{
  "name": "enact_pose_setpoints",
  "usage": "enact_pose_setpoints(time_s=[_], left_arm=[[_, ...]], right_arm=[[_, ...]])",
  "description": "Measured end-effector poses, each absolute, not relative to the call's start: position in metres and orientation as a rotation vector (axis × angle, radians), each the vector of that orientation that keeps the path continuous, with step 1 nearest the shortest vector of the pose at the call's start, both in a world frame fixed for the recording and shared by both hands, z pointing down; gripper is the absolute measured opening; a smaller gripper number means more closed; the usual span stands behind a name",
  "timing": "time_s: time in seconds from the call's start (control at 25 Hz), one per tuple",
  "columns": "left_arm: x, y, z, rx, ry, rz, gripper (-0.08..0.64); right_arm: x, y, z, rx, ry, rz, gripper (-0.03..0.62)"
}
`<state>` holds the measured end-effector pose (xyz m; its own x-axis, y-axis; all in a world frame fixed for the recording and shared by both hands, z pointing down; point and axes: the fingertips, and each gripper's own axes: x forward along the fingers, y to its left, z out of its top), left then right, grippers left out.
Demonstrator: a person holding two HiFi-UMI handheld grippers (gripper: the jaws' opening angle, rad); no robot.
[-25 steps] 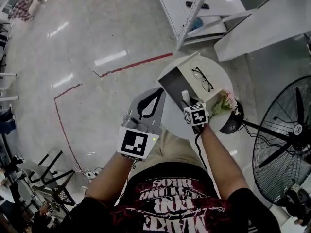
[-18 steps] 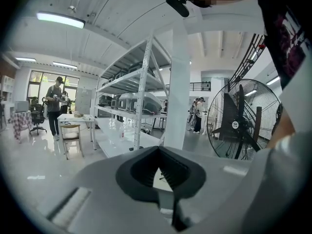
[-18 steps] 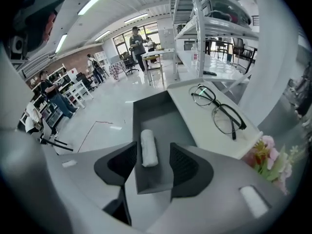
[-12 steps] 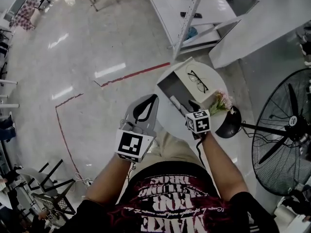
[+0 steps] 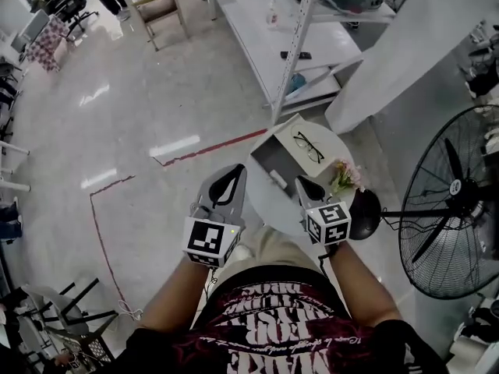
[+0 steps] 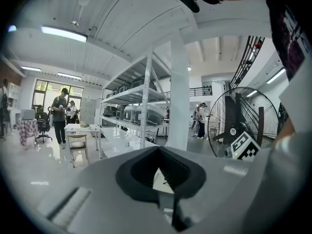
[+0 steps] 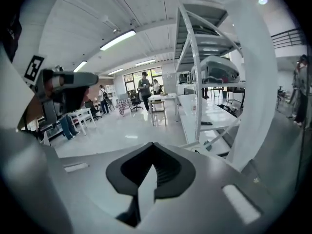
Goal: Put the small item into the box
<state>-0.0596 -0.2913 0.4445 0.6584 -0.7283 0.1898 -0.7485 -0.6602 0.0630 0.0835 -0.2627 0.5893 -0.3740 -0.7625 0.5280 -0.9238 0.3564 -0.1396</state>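
Observation:
In the head view a small white item (image 5: pixel 277 179) lies inside the dark open box (image 5: pixel 265 156) on a round white table (image 5: pixel 282 207). A pair of glasses (image 5: pixel 309 146) rests on the box's raised white lid. My right gripper (image 5: pixel 301 183) is shut and empty at the table's near edge, short of the box. My left gripper (image 5: pixel 233 171) is also shut and empty, held left of the table over the floor. In each gripper view the jaws meet at their tips, left gripper (image 6: pixel 158 148) and right gripper (image 7: pixel 153 144), with nothing between them.
A bunch of pink flowers (image 5: pixel 344 176) and a dark round object (image 5: pixel 366 202) sit on the table's right side. A large standing fan (image 5: pixel 452 201) is at the right. White shelving (image 5: pixel 300 45) stands behind the table. People stand far across the hall (image 6: pixel 61 113).
The white item, held above the box by my right gripper a second ago, now lies in the box. My right gripper has pulled back toward the body. The left gripper barely moved.

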Motion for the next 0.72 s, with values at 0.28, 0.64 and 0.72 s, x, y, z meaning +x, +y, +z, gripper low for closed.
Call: enact_pose_setpoints(time_s=[0.28, 0.64, 0.72], left_arm=[[-0.08, -0.268, 0.427, 2.744, -1.261, 0.235, 0.002], [-0.081, -0.237, 0.376, 2.808, -1.245, 0.165, 0.001], [-0.086, -0.23, 0.364, 2.808, -1.252, 0.163, 0.002]], right_arm=[[0.073, -0.24, 0.523, 1.533, -2.356, 0.527, 0.029], [0.076, -0.2, 0.451, 1.573, -2.439, 0.473, 0.028], [0.079, -0.194, 0.428, 1.609, -2.464, 0.438, 0.028]])
